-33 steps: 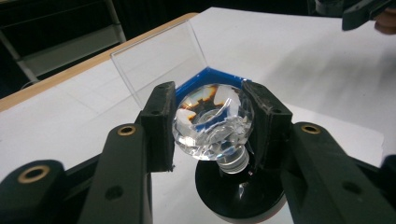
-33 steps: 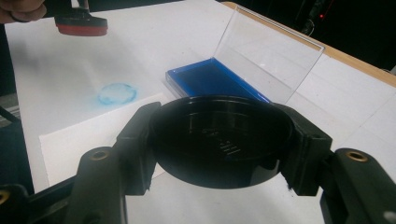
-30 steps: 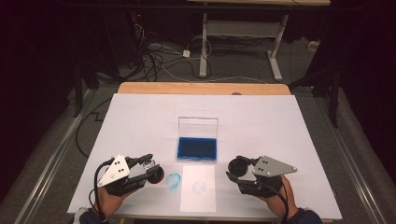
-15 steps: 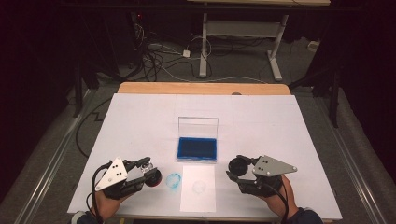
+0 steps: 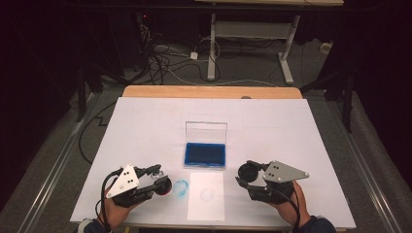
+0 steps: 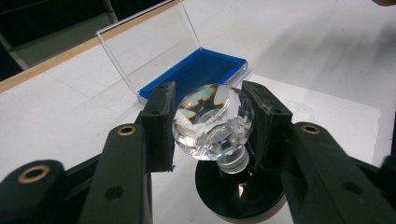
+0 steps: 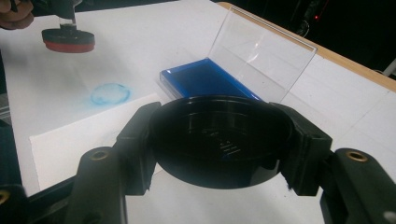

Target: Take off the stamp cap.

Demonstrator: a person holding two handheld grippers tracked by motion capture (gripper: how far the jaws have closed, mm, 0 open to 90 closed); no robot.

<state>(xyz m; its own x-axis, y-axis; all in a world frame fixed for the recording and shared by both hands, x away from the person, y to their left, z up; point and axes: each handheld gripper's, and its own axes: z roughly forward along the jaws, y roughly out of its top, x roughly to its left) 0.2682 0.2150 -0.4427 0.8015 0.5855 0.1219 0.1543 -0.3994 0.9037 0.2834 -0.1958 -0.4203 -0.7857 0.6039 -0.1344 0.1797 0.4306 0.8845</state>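
A stamp with a faceted clear knob [image 6: 210, 122] and a round black base [image 6: 238, 191] stands on the white table near its front left. My left gripper [image 6: 210, 119] is shut on the knob, with a pad on each side. In the high view the stamp [image 5: 163, 186] sits beside a blue ring mark [image 5: 180, 188]. My right gripper [image 7: 219, 144] is shut on a round black cap [image 7: 219, 140], held just above the table at the front right [image 5: 248, 171]. From the right gripper view the stamp [image 7: 67, 39] shows a red underside.
An open case with a blue ink pad [image 5: 204, 154] and an upright clear lid [image 5: 206, 131] sits mid-table. A white paper sheet [image 5: 206, 196] with a faint round print lies between my grippers. A wooden edge [image 5: 209, 91] borders the far side.
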